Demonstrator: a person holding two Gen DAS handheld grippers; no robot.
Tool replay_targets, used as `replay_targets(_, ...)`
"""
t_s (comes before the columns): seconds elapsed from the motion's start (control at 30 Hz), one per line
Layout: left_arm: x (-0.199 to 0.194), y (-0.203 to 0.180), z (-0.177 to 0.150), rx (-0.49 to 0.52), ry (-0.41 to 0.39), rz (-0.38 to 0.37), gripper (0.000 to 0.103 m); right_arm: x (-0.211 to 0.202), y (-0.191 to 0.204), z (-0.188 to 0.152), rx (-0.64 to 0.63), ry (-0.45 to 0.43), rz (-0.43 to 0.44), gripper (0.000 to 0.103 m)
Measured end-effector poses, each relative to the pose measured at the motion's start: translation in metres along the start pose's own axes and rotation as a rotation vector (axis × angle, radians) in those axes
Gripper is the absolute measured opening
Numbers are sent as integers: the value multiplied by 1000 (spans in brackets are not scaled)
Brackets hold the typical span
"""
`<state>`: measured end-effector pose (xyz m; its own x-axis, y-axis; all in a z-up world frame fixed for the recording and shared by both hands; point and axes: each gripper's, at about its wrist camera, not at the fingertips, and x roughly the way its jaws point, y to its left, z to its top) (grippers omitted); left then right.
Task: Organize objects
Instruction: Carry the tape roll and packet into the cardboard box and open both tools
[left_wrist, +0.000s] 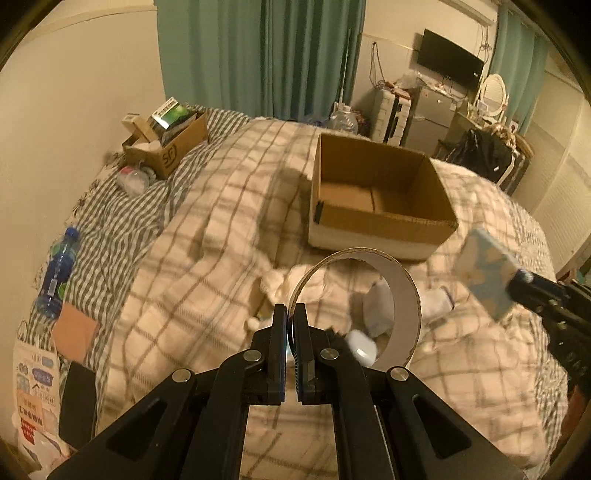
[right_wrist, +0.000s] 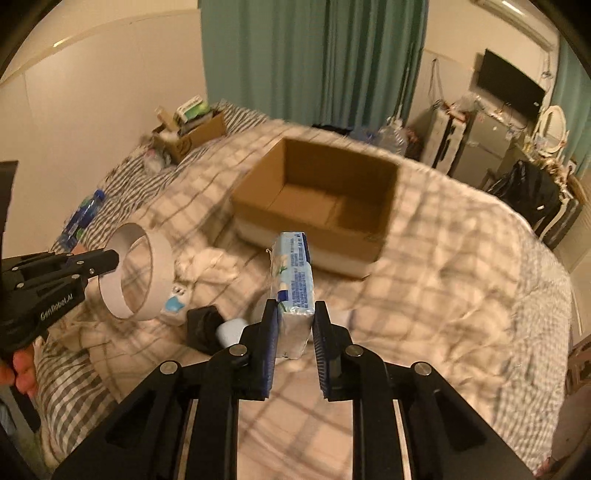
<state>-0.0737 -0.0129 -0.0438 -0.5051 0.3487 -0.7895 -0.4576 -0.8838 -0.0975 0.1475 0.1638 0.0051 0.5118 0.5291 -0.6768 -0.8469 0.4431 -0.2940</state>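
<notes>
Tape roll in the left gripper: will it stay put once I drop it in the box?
Probably light: the tape roll looks mostly cardboard core. Landing on its rim in the box, it may roll; flat, it should stay. The left gripper pinches only its thin wall, so it might swing.

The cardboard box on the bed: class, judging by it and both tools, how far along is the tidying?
Done: nothing yet; the cardboard box shows only bare floor inside. In hand: the left tool is shut on a tape roll, and the right tool is shut on a tissue pack, both short of the box. Left: a white bottle and other small items on the blanket.
</notes>
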Motion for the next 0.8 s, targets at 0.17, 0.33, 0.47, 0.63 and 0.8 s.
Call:
replay_targets(0.17,1,-14,30,40,-28,-14,3,-19,-25,24,8,-49,-44,17)
replay_targets(0.33,17,-33,67,78,-42,-28,3,-17,-37,60,0,-89,-49,17)
replay_targets(0.47,41,-51,96,115,-43,-56,3,0,-41,87,-23,-105,-43,17)
replay_targets(0.63,89,-70,130,132,-15,-67,3,48,-50,117,-19,-83,-22,17)
replay_targets(0.8,141,-82,153,130,12,-89,3,108,-61,136,9,-48,1,17)
